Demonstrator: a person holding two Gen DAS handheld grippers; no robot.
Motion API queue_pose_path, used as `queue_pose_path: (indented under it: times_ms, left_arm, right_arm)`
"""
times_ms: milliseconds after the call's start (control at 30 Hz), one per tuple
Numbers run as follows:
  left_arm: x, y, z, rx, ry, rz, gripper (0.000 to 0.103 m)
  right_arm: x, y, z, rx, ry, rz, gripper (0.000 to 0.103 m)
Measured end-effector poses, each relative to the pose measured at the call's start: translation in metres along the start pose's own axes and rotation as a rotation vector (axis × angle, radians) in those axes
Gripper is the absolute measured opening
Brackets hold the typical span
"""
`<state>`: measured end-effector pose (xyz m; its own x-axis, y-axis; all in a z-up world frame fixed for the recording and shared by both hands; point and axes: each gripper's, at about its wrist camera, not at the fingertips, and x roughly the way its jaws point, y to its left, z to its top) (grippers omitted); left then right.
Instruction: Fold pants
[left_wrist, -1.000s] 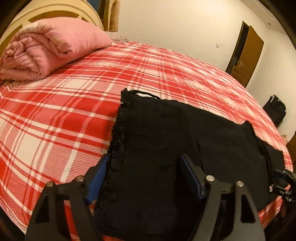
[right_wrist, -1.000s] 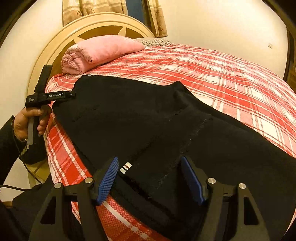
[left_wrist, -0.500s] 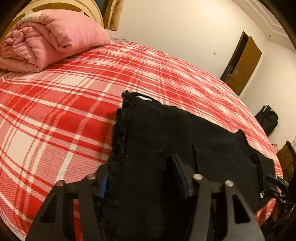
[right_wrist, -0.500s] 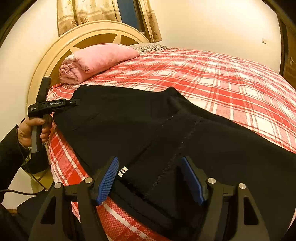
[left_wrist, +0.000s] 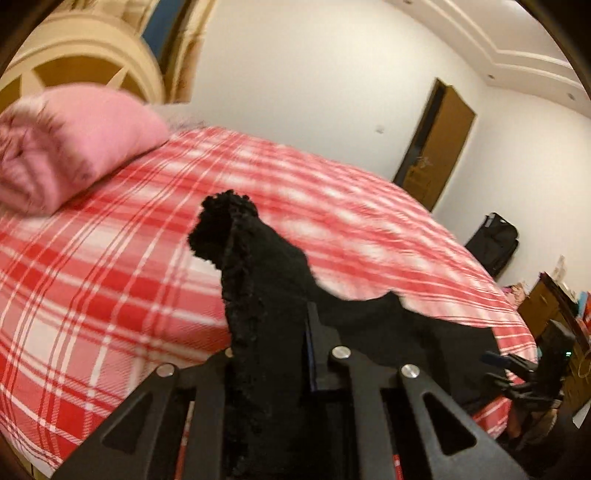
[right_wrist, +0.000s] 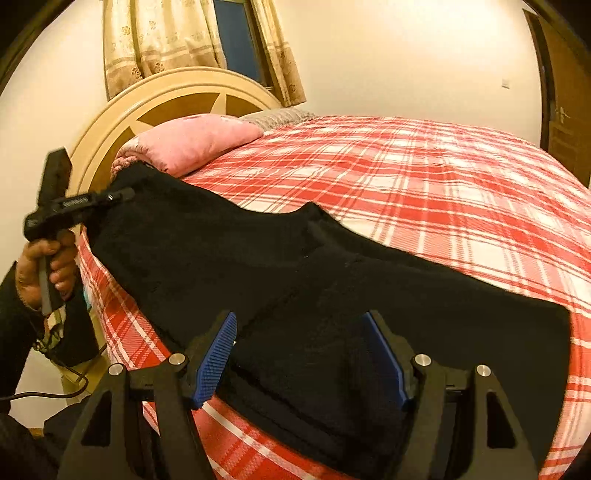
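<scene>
Left gripper (left_wrist: 271, 354) clamping black pants (right_wrist: 295, 273), pink quilt (left_wrist: 70, 147) beyond

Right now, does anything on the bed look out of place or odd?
Nothing looks damaged or spilled. One end of the black pants stands bunched up off the plaid bed, clamped in the left gripper; that fits folding.

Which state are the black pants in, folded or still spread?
Mostly spread. The pants lie flat along the bed; the left gripper is shut on one raised end, the right gripper open.
</scene>
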<state>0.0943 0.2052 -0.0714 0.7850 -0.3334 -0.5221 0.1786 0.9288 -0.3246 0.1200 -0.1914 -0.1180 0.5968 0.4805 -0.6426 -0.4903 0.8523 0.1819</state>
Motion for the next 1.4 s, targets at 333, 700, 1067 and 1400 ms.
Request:
queue_pose_path:
  times_ms: [333, 700, 1067, 1400]
  left_arm:
    - [0.012, -0.13, 0.022, 0.156, 0.038, -0.168, 0.013]
    - [0.098, -0.285, -0.031, 0.381, 0.245, -0.286, 0.012]
    - [0.152, -0.338, -0.087, 0.481, 0.355, -0.255, 0.019]
    - [0.09, -0.312, -0.069, 0.543, 0.16, -0.195, 0.08]
  right_arm:
    - [-0.059, -0.051, -0.003, 0.032, -0.056, -0.119, 0.072]
    - [-0.104, -0.14, -0.034, 0.244, -0.09, -0.229, 0.072]
    - [-0.102, -0.191, -0.047, 0.479, -0.078, -0.221, 0.072]
    - [-0.095, -0.179, -0.041, 0.519, -0.093, -0.02, 0.076]
